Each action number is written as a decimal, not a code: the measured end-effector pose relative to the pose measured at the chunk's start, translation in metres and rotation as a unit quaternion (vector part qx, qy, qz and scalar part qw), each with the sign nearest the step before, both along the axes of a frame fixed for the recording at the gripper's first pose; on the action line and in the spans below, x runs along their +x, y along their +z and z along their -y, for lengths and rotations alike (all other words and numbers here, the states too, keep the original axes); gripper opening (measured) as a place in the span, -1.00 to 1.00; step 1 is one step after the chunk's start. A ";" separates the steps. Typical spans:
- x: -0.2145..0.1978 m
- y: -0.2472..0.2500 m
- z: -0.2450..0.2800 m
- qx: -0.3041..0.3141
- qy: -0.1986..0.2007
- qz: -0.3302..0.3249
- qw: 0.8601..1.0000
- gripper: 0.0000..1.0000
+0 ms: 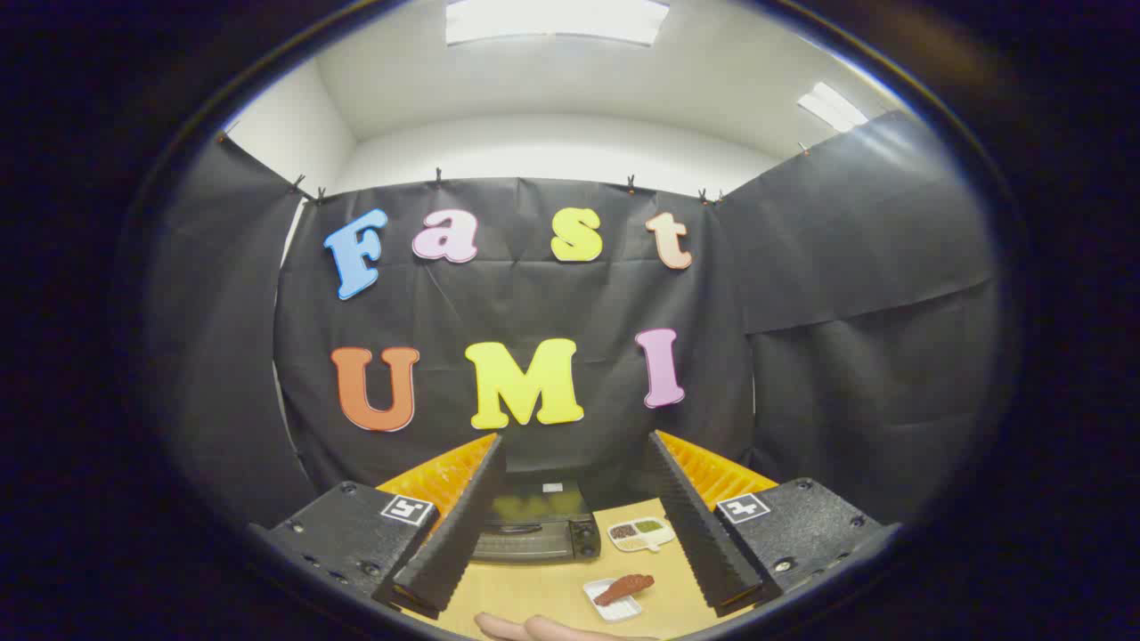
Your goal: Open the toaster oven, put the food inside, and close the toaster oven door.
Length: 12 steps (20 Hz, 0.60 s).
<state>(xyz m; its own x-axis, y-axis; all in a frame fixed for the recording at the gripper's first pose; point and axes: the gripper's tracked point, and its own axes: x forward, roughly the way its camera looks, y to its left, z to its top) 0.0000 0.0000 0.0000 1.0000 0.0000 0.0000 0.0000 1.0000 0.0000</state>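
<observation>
Between the spread fingers (570,525), at the far side of the tabletop (543,592), sits the toaster oven (537,527), dark, with its door shut, a handle across the front and knobs down its right side. Just right of it lies a small white tray (641,534) split into compartments, holding brown, green and pale contents. Nearer than both, and closer to the right finger, a small white dish (613,601) carries the food (624,588), a reddish-brown piece lying tilted across it. The fingers stand wide open and grip nothing, raised well above and back from all three things. A hand (543,628) shows at the near edge of the tabletop, below the dish. Black cloth (846,294) walls the booth behind the oven.
</observation>
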 end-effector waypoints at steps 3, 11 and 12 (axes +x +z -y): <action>-0.004 0.003 0.004 0.001 0.002 0.006 1.000 1.00; -0.005 0.003 0.013 0.001 0.003 0.012 1.000 1.00; -0.005 0.002 0.014 0.001 0.003 0.011 1.000 1.00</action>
<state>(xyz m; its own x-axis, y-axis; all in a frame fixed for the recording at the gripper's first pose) -0.0054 -0.0140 0.0020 0.9997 0.0067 0.0216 -0.0067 1.0000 0.0012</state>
